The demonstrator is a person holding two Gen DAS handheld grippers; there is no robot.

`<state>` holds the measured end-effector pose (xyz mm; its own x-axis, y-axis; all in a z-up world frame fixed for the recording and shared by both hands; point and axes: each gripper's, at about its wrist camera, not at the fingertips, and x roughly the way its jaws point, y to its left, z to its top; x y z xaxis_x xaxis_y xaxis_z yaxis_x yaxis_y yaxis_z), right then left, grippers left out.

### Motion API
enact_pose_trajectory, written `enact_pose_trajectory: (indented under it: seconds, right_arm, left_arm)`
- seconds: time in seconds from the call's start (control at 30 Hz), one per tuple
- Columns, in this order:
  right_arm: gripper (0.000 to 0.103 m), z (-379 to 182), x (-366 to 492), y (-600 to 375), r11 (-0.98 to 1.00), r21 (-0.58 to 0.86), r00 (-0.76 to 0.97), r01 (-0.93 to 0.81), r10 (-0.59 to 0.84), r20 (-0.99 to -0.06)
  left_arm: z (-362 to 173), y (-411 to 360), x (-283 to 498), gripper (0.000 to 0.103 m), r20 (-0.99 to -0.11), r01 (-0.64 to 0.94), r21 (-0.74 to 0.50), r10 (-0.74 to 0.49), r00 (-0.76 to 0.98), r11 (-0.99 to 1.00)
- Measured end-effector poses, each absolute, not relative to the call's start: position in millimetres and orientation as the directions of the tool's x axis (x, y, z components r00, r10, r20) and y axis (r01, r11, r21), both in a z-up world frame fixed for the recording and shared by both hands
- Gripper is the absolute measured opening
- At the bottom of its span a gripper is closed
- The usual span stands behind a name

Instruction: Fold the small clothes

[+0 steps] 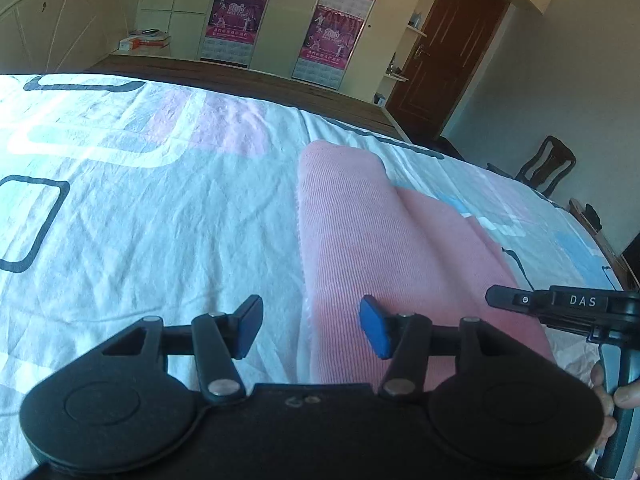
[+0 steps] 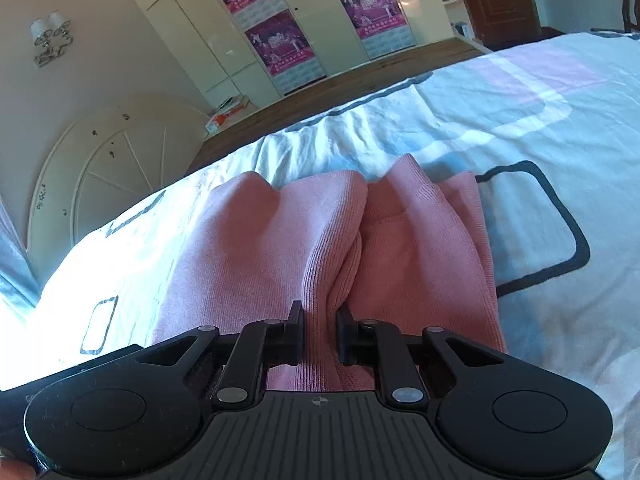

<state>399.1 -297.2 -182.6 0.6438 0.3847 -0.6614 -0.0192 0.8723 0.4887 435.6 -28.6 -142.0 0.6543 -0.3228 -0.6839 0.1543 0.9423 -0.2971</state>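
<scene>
- A pink ribbed garment (image 1: 360, 240) is spread on a bed covered by a white sheet (image 1: 140, 220) printed with pale pink, blue and dark rounded rectangles.
- The left gripper (image 1: 311, 326) is held just above the near left edge of the garment; its fingers (image 1: 374, 328) are spread wide apart and nothing is gripped between them.
- One finger of the left gripper is seen over the pink cloth, the other over the bare sheet beside it.
- The right gripper (image 2: 320, 334) is clamped on a raised fold of the garment (image 2: 320, 240), which is bunched into ridges in front of it.
- In the left wrist view, the right gripper (image 1: 560, 304) is seen at the right side, over the garment's near edge.
- Cream wardrobes with magenta posters (image 2: 276, 44) and a brown door (image 1: 448, 48) are seen beyond the bed, and a dark chair (image 1: 548, 164) stands to one side.
</scene>
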Motion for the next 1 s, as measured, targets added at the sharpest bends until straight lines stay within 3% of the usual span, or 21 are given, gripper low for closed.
enact_pose_trajectory:
  seconds: [0.23, 0.27, 0.63, 0.87, 0.93, 1.0]
  right_arm:
    - [0.016, -198, 419, -289, 0.857, 0.515, 0.614, -0.003, 0.408, -0.675]
    - [0.013, -196, 417, -290, 0.857, 0.515, 0.618, -0.003, 0.406, -0.673]
    - [0.011, -152, 370, -321, 0.93, 0.366, 0.722, 0.016, 0.243, -0.648]
    - [0.011, -189, 362, -340, 0.94, 0.325, 0.629, 0.104, 0.191, -0.754]
    - [0.012, -190, 359, -340, 0.933, 0.34, 0.638, 0.117, 0.192, -0.746]
    - [0.019, -185, 360, -341, 0.928, 0.354, 0.643, 0.116, 0.201, -0.739]
  left_arm:
    - [-146, -38, 447, 0.055, -0.688, 0.155, -0.285, -0.314, 0.654, 0.946]
    - [-146, -39, 448, 0.055, -0.688, 0.156, -0.286, -0.316, 0.654, 0.946]
    - [-135, -66, 435, 0.058, -0.658, 0.256, -0.324, -0.411, 0.631, 0.911]
    - [-160, -88, 428, 0.063, -0.721, 0.262, -0.293, -0.393, 0.571, 0.919]
    - [-162, -85, 430, 0.065, -0.725, 0.248, -0.301, -0.39, 0.568, 0.921]
    - [-158, -81, 433, 0.065, -0.728, 0.242, -0.314, -0.397, 0.559, 0.918]
